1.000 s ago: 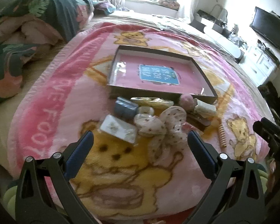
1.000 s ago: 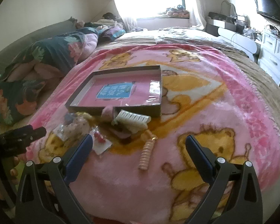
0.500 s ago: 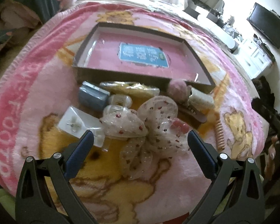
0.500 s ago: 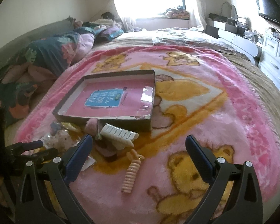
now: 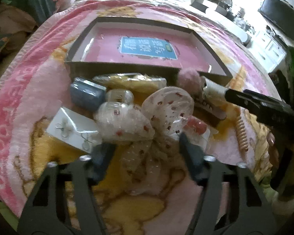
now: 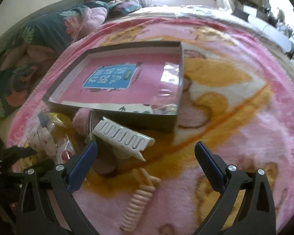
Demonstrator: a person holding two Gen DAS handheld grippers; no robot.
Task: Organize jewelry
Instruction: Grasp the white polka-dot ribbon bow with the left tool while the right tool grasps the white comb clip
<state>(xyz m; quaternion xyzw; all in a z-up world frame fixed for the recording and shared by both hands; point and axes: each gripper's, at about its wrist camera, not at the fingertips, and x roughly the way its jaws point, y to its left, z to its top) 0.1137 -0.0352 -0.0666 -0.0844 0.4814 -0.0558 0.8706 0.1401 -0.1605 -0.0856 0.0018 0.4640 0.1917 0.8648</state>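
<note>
Left gripper [image 5: 147, 148]: over the last second I have dropped low over the pile and my jaws have narrowed from wide to a partial gap. They now straddle the tails of the spotted gauze bow [image 5: 145, 117]. No squeeze visible on the fabric, so I log this as closing, not yet holding.

Right gripper [image 6: 146, 156]: also moved in closer and lower. Jaws wide apart, nothing between the pads. The white hair claw [image 6: 123, 137] lies just ahead of my left finger; the pink spiral hair tie [image 6: 139, 195] lies on the blanket [image 6: 235, 117] between the fingers, nearer the camera.

Location of items: all the accessories sit heaped on the blanket just outside the near wall of the shallow box [image 5: 111, 66]. These include the earring card [image 5: 72, 129], the blue pouch [image 5: 86, 94] and the pink pompom [image 5: 188, 78]. Only a pink book with a blue label shows inside the box.

Judgement: sorting has barely begun. The bow looks like the first pick; being soft gauze, it may slip or drag the earring card touching it.
</note>
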